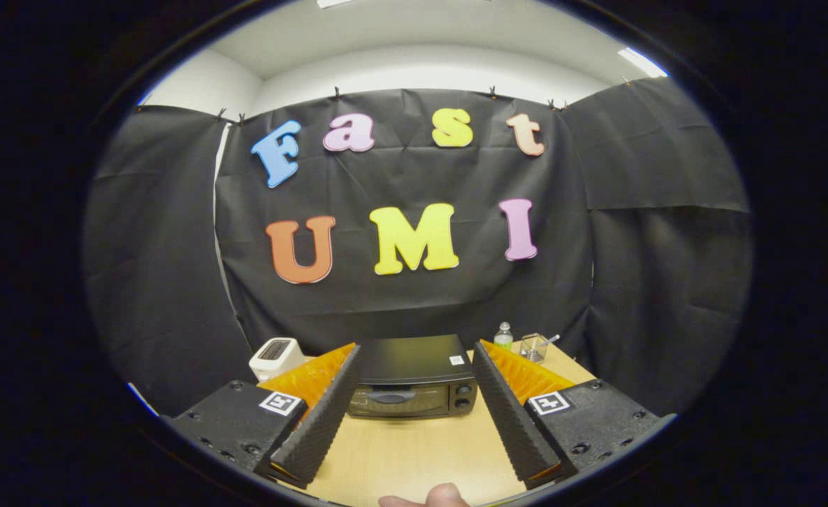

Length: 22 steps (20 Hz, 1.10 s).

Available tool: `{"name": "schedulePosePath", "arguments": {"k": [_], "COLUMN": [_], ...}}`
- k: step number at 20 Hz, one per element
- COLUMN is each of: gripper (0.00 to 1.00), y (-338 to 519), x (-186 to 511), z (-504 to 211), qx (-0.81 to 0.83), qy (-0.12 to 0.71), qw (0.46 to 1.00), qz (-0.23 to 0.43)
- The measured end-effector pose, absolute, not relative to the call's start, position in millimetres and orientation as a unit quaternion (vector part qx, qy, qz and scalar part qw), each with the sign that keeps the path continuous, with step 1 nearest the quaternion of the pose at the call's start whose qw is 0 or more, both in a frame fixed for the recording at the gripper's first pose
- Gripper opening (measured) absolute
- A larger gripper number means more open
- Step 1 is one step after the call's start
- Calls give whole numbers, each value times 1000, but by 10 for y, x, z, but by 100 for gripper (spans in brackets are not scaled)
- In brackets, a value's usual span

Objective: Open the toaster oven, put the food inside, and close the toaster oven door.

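Gripper view, left to right.

White pop-up toaster [277, 355] on the wooden surface [414, 451], far left, partly hidden behind the left finger, just beside the toaster oven's left end.

Gripper [414, 412] held low over the surface, jaws released and spread wide, grasping nothing. Left finger [319, 415] and right finger [512, 415] angled outward, bare wood between them.

Black toaster oven [414, 377] standing upright on the surface beyond the fingertips, centred in the gap between the jaws, well apart from both fingers. Door shut; handle [389, 396] running across the upper part of the glass front. Two round knobs [463, 396] stacked at the right end of the front. Small white label [457, 360] on the top panel, right rear corner.

Clear plastic bottle [503, 335] with pale cap behind and to the right of the oven, past the right finger. Beside it, further right, a clear glass container [534, 346] with a utensil leaning out of it; contents cannot be told.

Fingertip of a person's hand [431, 496] at the near edge of the surface, between the finger bases.

Food item not identified among the objects seen.
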<state>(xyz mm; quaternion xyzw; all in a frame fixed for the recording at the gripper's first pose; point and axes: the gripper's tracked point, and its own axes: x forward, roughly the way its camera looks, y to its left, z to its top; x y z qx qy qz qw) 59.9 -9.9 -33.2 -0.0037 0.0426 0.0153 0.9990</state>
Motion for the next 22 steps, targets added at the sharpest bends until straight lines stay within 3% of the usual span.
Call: {"name": "schedulePosePath", "arguments": {"k": [7,13,17,22], "gripper": [100,100,100,100], "y": [121,358,438,410], "x": [1700,2579,2812,2921], "z": [-902,-1891,-2510,-2784], "qx": [-18,-6,-14,-19], "qy": [83,164,217,234], "qw": [996,985,975,972], "qz": [30,55,52,20]}}
